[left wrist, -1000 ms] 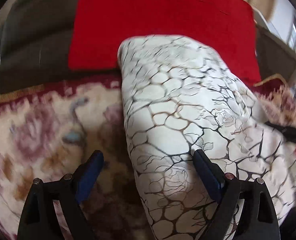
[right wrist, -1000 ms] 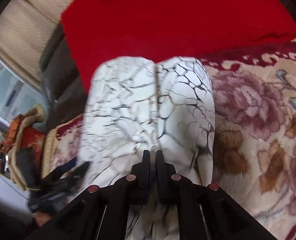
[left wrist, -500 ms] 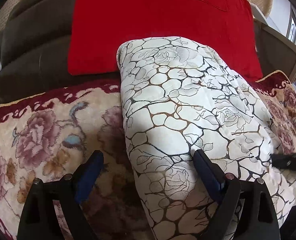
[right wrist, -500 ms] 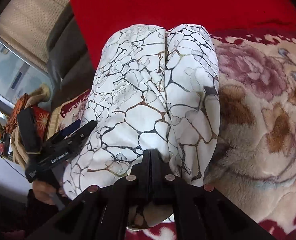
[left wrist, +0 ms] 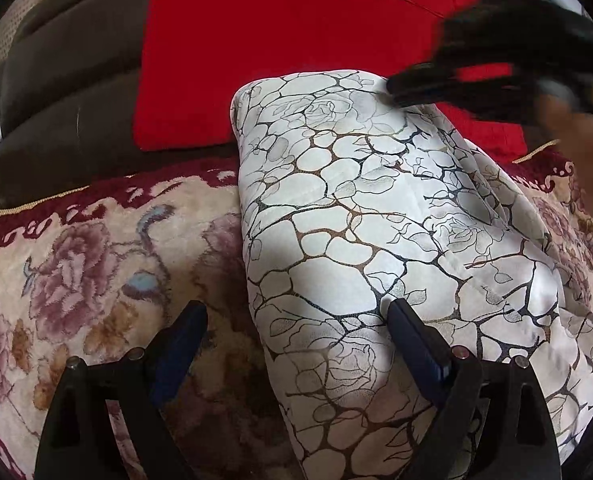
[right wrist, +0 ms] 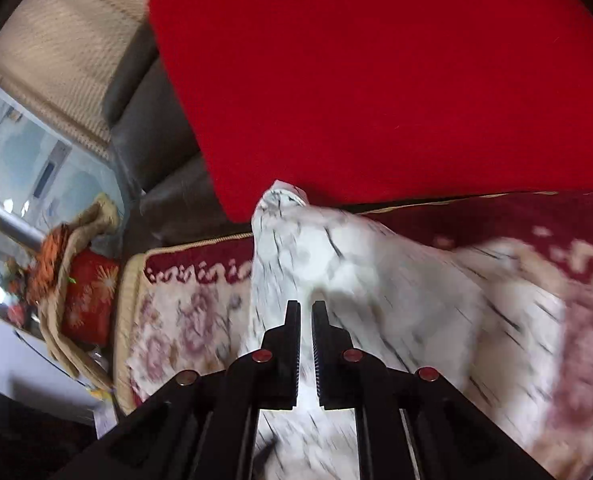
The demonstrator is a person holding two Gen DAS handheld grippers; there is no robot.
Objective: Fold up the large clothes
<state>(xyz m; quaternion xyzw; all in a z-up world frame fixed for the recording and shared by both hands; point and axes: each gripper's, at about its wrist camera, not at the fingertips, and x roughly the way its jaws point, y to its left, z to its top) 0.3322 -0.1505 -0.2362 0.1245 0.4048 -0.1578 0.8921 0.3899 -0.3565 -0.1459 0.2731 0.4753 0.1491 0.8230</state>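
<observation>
A folded white garment (left wrist: 356, 208) with a black crackle-and-rose print lies lengthwise on a floral blanket (left wrist: 76, 260). My left gripper (left wrist: 296, 306) stands wide open over the garment's near left edge. Its right finger rests on the cloth and its left finger hangs over the blanket. My right gripper (left wrist: 394, 88), blurred, is at the garment's far end. In the right wrist view the garment (right wrist: 376, 280) is smeared by motion. There the right gripper (right wrist: 305, 304) has a narrow slit between its jaws, which are opening. No cloth is pinched between them.
A red cushion (left wrist: 276, 40) leans on the dark sofa back (left wrist: 56, 92) behind the garment. A person's hand (left wrist: 588, 152) holds the right gripper. In the right wrist view a side table with orange and red things (right wrist: 76, 280) stands at the left, under a window (right wrist: 24, 168).
The right gripper left the garment's near end and swung up to its far end, entering the left view at top right. The left gripper and the garment stayed put.
</observation>
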